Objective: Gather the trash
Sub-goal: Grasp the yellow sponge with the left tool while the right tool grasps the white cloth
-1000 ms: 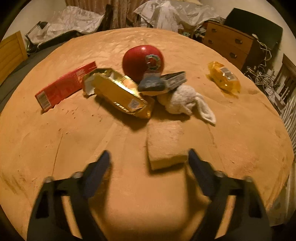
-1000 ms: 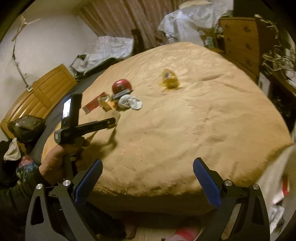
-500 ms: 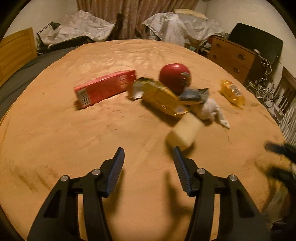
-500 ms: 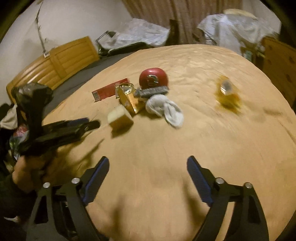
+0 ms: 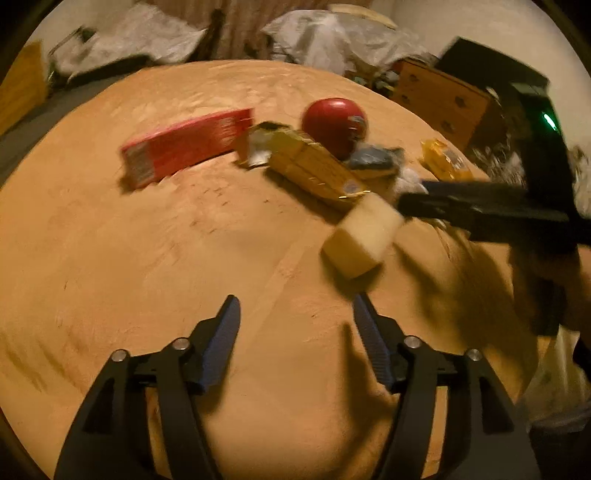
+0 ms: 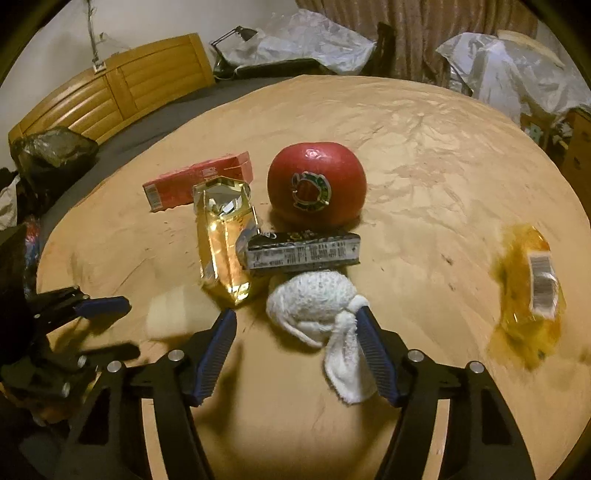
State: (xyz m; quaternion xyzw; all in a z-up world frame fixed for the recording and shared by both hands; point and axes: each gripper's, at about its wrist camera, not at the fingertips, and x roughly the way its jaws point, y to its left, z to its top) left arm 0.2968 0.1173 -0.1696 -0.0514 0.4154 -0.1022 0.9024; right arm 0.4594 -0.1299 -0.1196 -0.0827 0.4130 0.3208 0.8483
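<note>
Right hand-held gripper (image 6: 297,341), jaws spread wide, brackets the white balled sock (image 6: 317,308) at lower centre; left hand-held gripper (image 5: 295,325) gapes empty, farther off

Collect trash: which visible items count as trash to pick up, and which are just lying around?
Trash, probably: red carton, gold foil pack, dark wrapper box, yellow wrapper.

Probably not trash: red ball, white sock, foam block.

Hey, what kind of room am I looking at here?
Probably a bedroom. The trash lies on a bed under a tan bedspread, with a wooden headboard at its far end, a wooden dresser alongside and curtains behind.
</note>
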